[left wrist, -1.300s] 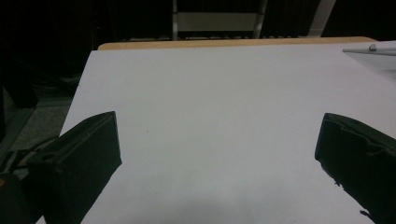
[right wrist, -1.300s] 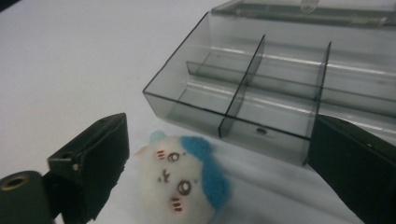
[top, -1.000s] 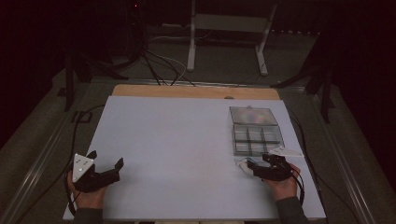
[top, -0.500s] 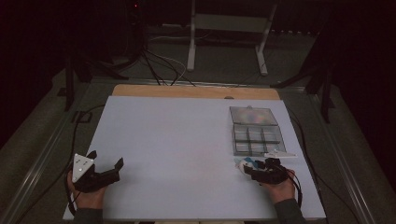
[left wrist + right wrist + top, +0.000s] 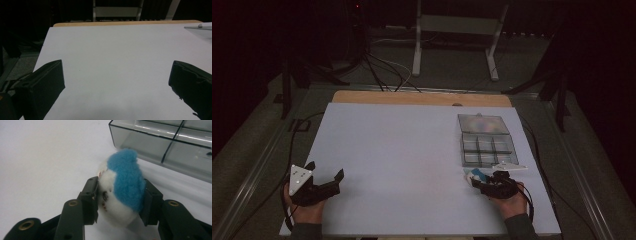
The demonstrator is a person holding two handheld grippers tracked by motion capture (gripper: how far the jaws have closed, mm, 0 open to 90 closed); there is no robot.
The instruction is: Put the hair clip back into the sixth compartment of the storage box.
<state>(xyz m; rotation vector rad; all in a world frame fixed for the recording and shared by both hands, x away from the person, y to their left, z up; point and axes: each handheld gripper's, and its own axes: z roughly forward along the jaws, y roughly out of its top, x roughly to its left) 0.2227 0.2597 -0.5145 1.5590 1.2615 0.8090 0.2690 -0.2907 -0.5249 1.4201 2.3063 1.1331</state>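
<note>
Right claw (image 5: 120, 200) closing on blue-white plush toy (image 5: 122, 187)

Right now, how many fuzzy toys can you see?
1. The blue-and-white plush toy sits squeezed between the right tongs, beside the clear compartment box. Others may be hidden.

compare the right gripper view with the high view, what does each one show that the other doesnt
Right gripper view alone: the right gripper, jaws just closing, pressing both sides of a fluffy blue and white toy.
High view alone: the left gripper open over bare table, both hands, and the box lid.
Both: the toy, the right gripper and the clear compartment box.
</note>
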